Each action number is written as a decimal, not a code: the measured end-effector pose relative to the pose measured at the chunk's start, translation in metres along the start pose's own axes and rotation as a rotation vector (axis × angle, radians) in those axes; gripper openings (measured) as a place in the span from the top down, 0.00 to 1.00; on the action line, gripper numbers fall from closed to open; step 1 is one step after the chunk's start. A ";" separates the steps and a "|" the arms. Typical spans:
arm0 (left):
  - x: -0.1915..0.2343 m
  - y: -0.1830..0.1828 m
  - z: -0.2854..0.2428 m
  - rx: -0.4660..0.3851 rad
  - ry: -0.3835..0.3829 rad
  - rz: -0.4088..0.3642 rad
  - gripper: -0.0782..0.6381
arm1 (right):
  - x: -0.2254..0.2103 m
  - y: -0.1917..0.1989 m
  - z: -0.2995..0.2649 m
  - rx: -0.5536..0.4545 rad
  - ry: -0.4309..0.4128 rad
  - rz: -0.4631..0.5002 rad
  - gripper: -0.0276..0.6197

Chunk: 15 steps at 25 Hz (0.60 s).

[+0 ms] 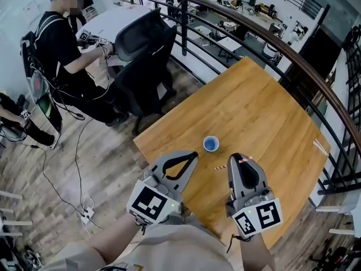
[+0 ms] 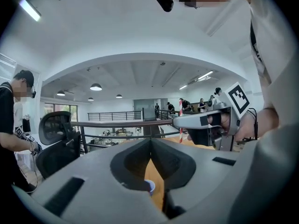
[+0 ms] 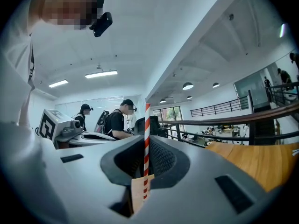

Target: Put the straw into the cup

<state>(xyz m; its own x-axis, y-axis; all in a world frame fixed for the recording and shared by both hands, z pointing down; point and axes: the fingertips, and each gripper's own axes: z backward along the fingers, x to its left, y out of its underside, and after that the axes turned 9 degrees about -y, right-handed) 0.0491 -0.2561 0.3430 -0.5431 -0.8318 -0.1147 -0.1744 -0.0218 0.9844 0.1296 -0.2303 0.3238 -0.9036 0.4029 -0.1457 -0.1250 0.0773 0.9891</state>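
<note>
A small blue cup (image 1: pixel 211 144) stands on the wooden table (image 1: pixel 265 117), just beyond both grippers. My right gripper (image 1: pixel 233 158) is shut on a red-and-white striped straw (image 3: pixel 146 139), which stands upright between its jaws in the right gripper view. In the head view a short piece of the straw (image 1: pixel 220 166) sticks out to the left of the jaws. My left gripper (image 1: pixel 193 156) is shut with nothing in it, its tips close to the cup's left. Through the gap below its jaws (image 2: pixel 150 146) the cup (image 2: pixel 149 186) shows.
The table's near corner lies under my grippers, and a dark railing (image 1: pixel 271 38) runs along the table's far side. A person (image 1: pixel 62 49) sits at a desk at the far left beside a black office chair (image 1: pixel 144 44). Cables and a power strip (image 1: pixel 87 212) lie on the floor.
</note>
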 end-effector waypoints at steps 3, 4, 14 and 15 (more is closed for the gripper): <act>0.012 -0.005 -0.013 -0.008 -0.015 0.040 0.87 | -0.010 -0.004 -0.014 -0.001 0.000 0.029 0.91; 0.015 -0.006 -0.017 -0.010 -0.010 0.060 0.87 | -0.013 -0.004 -0.020 -0.002 0.000 0.036 0.91; 0.029 0.014 -0.071 -0.021 0.030 0.062 0.87 | -0.075 0.023 -0.067 0.033 0.046 0.073 0.91; 0.029 0.019 -0.077 -0.022 0.036 0.049 0.87 | -0.082 0.028 -0.070 0.040 0.050 0.067 0.91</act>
<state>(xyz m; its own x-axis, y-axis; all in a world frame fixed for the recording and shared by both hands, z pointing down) 0.0938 -0.3235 0.3689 -0.5204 -0.8517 -0.0619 -0.1303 0.0076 0.9914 0.1712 -0.3250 0.3647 -0.9287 0.3629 -0.0770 -0.0480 0.0884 0.9949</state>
